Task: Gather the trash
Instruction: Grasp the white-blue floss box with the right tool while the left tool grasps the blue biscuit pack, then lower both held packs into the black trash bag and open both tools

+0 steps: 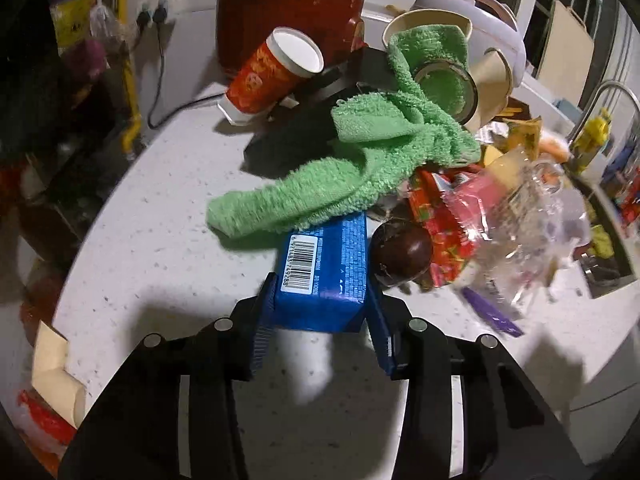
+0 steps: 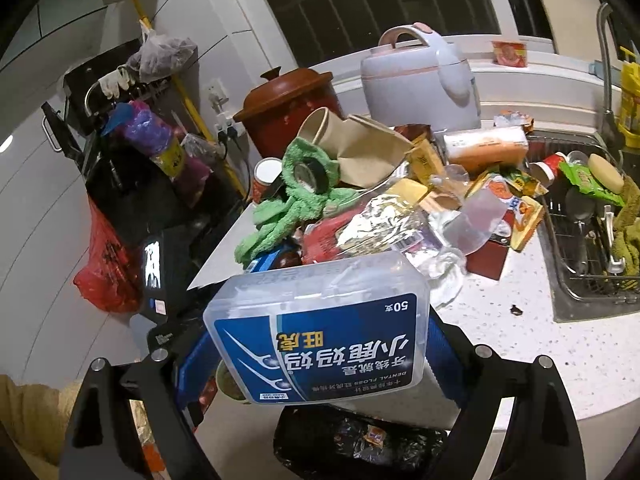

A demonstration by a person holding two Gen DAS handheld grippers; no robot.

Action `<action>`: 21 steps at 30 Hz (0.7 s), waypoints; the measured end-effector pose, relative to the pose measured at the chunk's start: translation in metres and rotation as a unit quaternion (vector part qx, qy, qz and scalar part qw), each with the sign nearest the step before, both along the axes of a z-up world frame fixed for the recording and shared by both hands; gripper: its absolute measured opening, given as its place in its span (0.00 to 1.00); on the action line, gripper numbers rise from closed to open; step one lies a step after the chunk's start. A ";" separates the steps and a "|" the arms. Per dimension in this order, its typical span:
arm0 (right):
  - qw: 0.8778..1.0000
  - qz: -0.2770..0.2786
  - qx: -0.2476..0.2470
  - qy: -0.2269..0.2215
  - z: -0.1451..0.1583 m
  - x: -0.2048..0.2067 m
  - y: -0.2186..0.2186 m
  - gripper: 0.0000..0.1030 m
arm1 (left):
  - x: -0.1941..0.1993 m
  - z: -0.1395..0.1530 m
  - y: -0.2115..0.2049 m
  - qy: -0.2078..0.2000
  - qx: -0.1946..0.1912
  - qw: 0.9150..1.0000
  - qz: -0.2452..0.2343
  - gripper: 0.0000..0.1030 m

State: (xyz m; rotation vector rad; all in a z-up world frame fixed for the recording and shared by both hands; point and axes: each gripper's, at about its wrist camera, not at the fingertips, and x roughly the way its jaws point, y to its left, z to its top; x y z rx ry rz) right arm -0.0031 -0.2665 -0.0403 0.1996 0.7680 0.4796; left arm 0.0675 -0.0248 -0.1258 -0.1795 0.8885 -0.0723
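The left gripper (image 1: 320, 312) has its blue pads set against the two long sides of the blue carton (image 1: 324, 268), which lies on the white speckled surface (image 1: 152, 240) at the near edge of the litter pile. The pads appear to bear on the carton walls, so treat the grasp as made but not yet proven.

The right gripper (image 2: 316, 344) is clamped on the clear dental floss box (image 2: 316, 328), held off the surface above the black-lined bin (image 2: 352, 444), which sits below the surface edge.

Procedure for the step in hand:

1. Confirm both pads sit flat on the carton sides. The carton's near end lies between them; a deeper bite would be more secure.
2. Note the green towel (image 1: 352, 168) draped over the carton's far end. Draw the carton toward the near side before lifting, so the towel slides off rather than rising with it.
3. Keep clear of the dark round fruit (image 1: 402, 254) touching the carton on its right; it is likely to roll if nudged.
4. Lift level. The carton is light card and may crush under excess squeeze.
5. Release the floss box into the bin first to free the drop zone.
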 end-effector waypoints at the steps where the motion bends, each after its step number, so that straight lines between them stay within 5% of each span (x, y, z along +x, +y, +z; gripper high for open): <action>1: 1.000 0.001 0.001 -0.001 0.000 0.000 0.001 0.85 | -0.002 0.002 0.003 0.003 -0.018 1.000 -0.005 0.40; 12: 0.999 0.028 0.014 0.012 0.003 -0.008 0.012 0.85 | -0.071 0.046 0.028 0.024 -0.089 0.991 -0.101 0.39; 21: 0.995 0.073 -0.023 0.062 -0.034 -0.021 0.036 0.84 | -0.111 0.041 0.049 0.028 -0.112 0.989 -0.087 0.39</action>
